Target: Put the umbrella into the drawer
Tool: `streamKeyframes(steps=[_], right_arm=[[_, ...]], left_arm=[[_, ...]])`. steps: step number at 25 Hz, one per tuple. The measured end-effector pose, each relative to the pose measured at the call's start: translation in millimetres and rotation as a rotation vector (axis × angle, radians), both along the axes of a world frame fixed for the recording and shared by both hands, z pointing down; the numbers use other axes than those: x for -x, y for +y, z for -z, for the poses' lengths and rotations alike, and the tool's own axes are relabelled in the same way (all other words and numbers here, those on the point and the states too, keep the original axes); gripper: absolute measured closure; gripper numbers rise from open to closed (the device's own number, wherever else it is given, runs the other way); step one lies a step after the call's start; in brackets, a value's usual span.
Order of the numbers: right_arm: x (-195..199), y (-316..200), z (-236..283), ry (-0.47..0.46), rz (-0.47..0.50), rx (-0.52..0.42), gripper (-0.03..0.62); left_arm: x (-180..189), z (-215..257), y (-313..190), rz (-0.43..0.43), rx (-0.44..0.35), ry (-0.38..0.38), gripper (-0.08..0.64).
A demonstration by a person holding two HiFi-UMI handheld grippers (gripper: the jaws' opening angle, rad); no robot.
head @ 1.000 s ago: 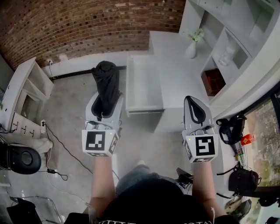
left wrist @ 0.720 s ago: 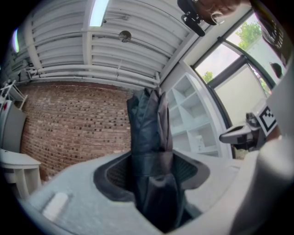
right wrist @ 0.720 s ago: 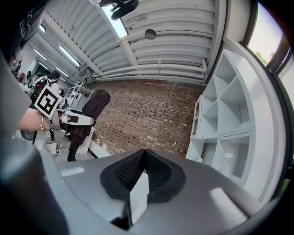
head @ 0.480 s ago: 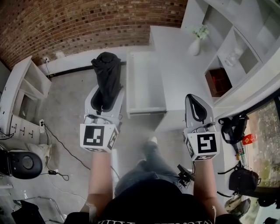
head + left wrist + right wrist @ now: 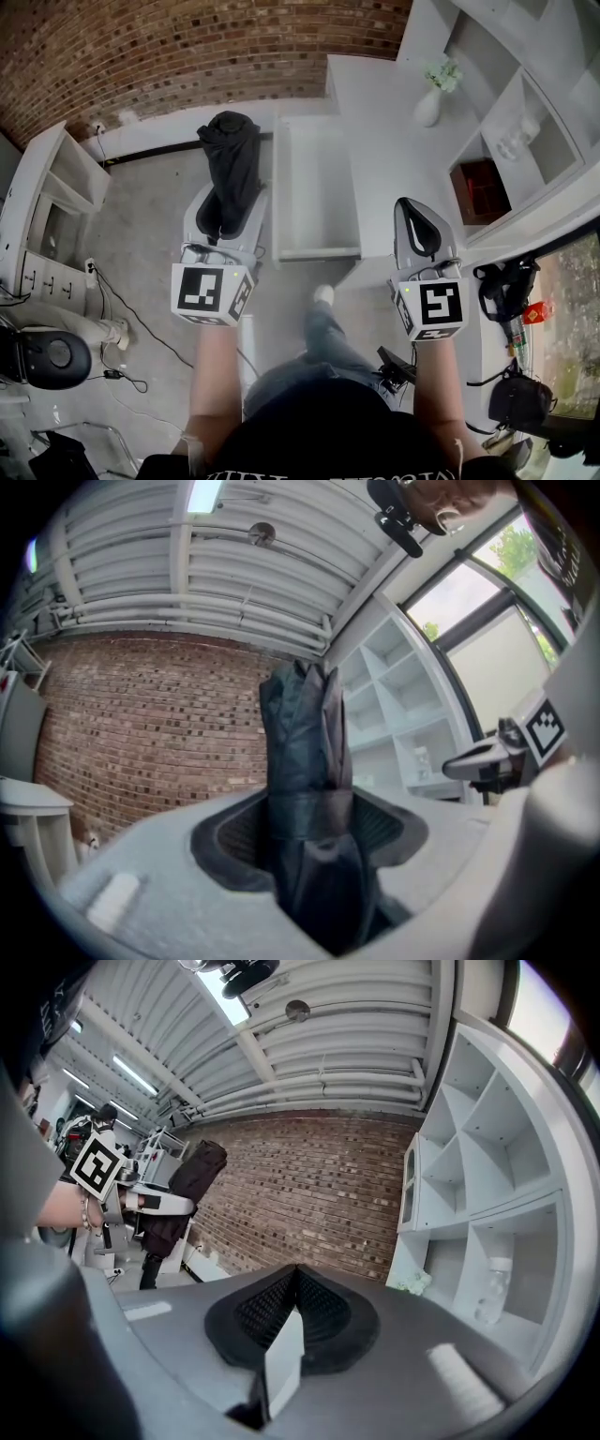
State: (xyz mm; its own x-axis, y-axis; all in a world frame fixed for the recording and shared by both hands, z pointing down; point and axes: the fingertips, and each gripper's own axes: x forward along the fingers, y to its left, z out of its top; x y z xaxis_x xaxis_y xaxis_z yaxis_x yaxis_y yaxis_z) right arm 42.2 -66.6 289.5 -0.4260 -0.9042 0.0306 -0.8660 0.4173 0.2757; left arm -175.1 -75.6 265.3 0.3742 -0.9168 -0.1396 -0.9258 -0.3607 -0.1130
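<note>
Head view: white drawer [image 5: 314,187] stands open, ahead of and between my two sets of jaws. Black folded umbrella [image 5: 232,159] clamped in my left gripper [image 5: 227,208] jaws, sticking out past their tips, just beside the drawer. Right gripper [image 5: 415,220] jaws pressed together, holding nothing.

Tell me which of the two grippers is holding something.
The left gripper: its jaws clamp the folded black umbrella. The right gripper is shut, with nothing between its jaws.
</note>
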Motion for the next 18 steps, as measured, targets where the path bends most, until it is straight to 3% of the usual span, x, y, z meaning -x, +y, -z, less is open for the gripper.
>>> streamKeyframes(steps=[10,18], right_arm=[[-2,-106,4,-0.035,0.01,0.013,0.589],[-22,-188,-11,-0.033,0.008,0.049,0.589]], left_arm=[[5,-4,-97,0.035,0.027,0.013,0.318],[-14,-11,-185,0.031,0.059,0.005,0.318]])
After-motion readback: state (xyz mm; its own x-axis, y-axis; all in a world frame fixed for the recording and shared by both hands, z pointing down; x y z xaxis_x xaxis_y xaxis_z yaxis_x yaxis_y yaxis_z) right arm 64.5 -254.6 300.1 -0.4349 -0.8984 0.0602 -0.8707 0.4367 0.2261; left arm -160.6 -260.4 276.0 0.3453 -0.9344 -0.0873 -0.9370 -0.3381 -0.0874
